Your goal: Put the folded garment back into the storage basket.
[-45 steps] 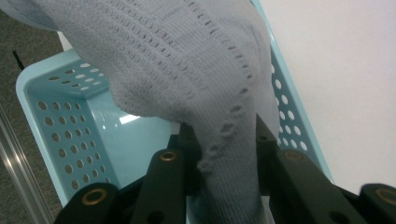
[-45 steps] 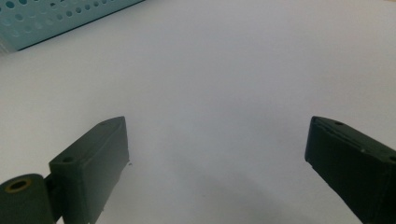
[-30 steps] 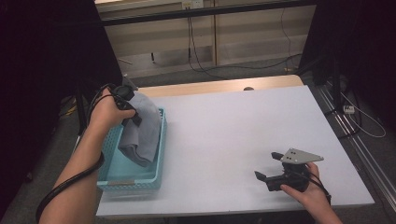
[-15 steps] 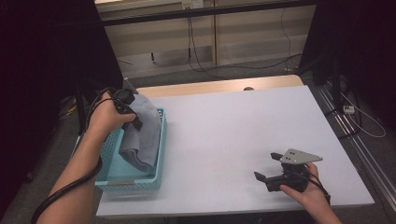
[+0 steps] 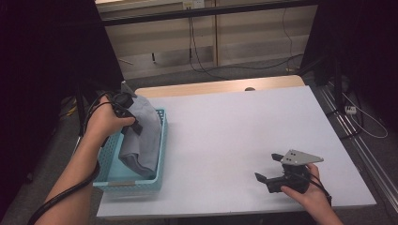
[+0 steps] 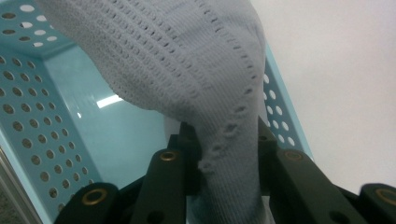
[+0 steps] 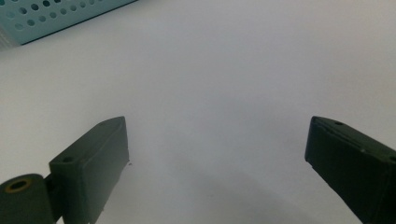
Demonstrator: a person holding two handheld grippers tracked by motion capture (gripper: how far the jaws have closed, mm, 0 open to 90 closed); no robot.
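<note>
At the left of the high view, your left hand-held gripper (image 5: 136, 125) is clamped on a grey knitted cloth (image 5: 143, 136), its jaws pinching a fold. The cloth hangs into a turquoise perforated basket (image 5: 159, 154) at the desk's (image 5: 225, 131) left edge, its lower end inside. At lower right, your right hand-held gripper (image 5: 266, 169) rests on the bare desk, jaws wide apart, holding nothing.

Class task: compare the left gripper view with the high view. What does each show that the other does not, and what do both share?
Left gripper view: the cloth's knit holes and the pads pinching a fold of it. High view: the right gripper open over the table, both forearms, the floor. Both: the cloth hanging from the left gripper over the basket.
</note>
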